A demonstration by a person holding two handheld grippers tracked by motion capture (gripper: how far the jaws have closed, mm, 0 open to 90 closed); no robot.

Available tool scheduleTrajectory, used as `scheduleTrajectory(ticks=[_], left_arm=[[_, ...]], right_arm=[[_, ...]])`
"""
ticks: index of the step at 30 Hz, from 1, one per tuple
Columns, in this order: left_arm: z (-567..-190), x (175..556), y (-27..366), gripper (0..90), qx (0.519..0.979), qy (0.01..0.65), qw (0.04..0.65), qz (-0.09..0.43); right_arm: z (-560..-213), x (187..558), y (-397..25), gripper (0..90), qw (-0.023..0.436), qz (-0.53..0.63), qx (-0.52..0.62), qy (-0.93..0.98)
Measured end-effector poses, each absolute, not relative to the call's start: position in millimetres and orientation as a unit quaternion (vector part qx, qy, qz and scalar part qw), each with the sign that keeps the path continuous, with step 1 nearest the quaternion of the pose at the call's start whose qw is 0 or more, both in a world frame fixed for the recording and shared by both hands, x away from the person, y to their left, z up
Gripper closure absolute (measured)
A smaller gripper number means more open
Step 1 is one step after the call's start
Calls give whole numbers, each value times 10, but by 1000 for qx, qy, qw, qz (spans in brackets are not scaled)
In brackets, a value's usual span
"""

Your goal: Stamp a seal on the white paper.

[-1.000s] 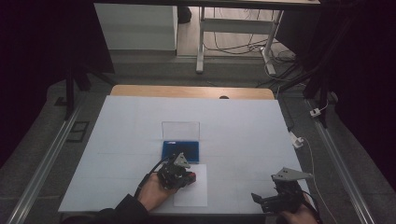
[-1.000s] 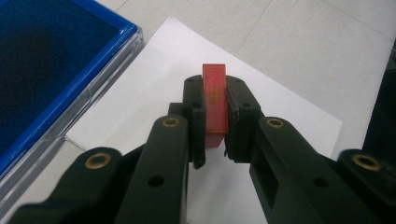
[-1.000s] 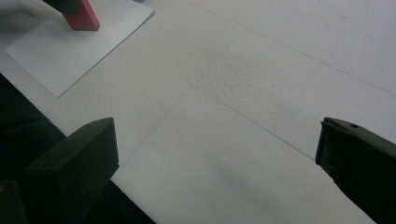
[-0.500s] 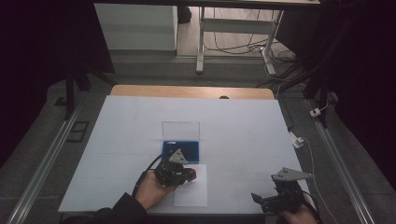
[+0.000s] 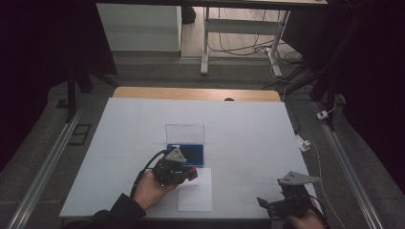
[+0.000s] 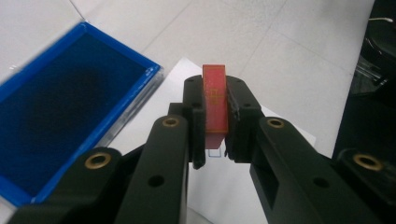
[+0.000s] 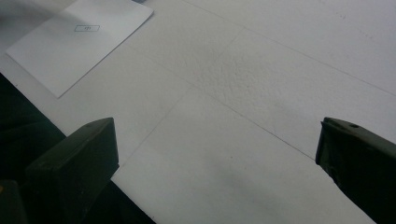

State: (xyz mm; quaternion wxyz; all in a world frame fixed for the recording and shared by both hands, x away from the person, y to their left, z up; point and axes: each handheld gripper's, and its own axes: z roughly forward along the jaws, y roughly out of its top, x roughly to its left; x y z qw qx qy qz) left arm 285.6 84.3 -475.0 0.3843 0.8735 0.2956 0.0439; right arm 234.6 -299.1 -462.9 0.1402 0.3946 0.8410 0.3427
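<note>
1. Left hand-held gripper – pinched a red block, carried above the paper beside the blue tray.
2. Right hand-held gripper – spread, idle over the bench.
3. Next, likely – lower the block onto the paper's printed box.

Flat red block with gold markings, held on edge above the white paper sheet

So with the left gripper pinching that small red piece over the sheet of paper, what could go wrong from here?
1. The red piece is clamped only by its thin faces in the left gripper, so it might twist or slip on release.
2. It hangs close to the blue case, so a drift could knock the rim.
3. The right gripper, open, is not holding the paper, which may slide.
</note>
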Motion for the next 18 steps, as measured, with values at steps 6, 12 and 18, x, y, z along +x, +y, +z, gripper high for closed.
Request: scheduleTrajectory(ticks=[6,12,18], left_arm=[[-4716,2891,908,798,869,303,389,49],[-4692,2918,953,798,865,308,392,54],[-4659,2950,1013,798,860,315,397,58]], right_arm=[[-4629,2345,-2989,0,140,342,394,841],[-4630,2345,-2987,0,140,341,394,842],[-4630,2346,-2986,0,141,340,393,842]])
